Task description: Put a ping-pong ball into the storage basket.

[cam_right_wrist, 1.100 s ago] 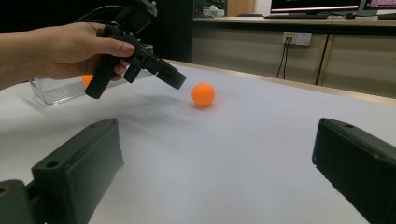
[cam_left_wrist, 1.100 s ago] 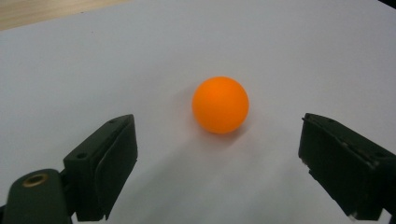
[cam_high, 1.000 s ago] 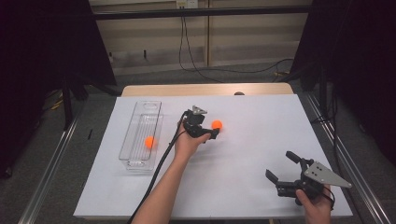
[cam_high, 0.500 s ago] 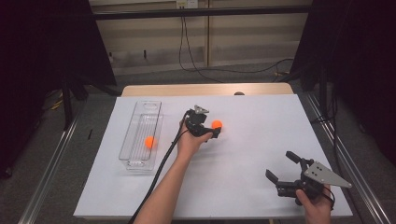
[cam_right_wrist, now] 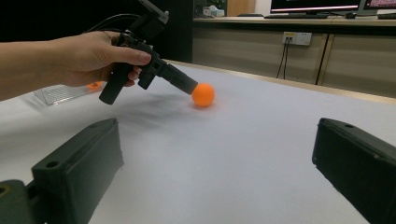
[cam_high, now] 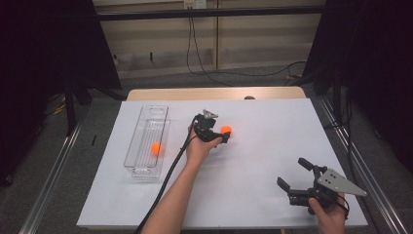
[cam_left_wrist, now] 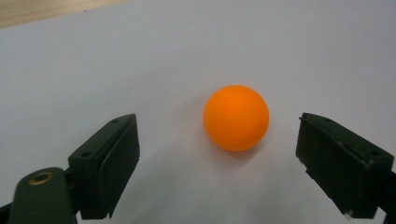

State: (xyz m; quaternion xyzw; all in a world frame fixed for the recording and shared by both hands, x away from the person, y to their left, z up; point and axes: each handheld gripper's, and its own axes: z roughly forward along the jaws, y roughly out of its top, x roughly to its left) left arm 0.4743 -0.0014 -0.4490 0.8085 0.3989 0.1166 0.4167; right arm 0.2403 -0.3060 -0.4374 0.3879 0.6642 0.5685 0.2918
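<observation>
I have the left gripper (cam_high: 223,136) at centre frame in the high view, jaws spread with the ball (cam_left_wrist: 236,117) between them on the white table (cam_high: 263,161), touching neither pad. This looks like the pick-up step; a second ball (cam_high: 156,148) lies in the clear tray (cam_high: 138,151) at left, probably this one's destination too. Next I need to close squarely on the ball without nudging it away. My right gripper (cam_high: 299,181) rests at lower right, spread and empty.
</observation>
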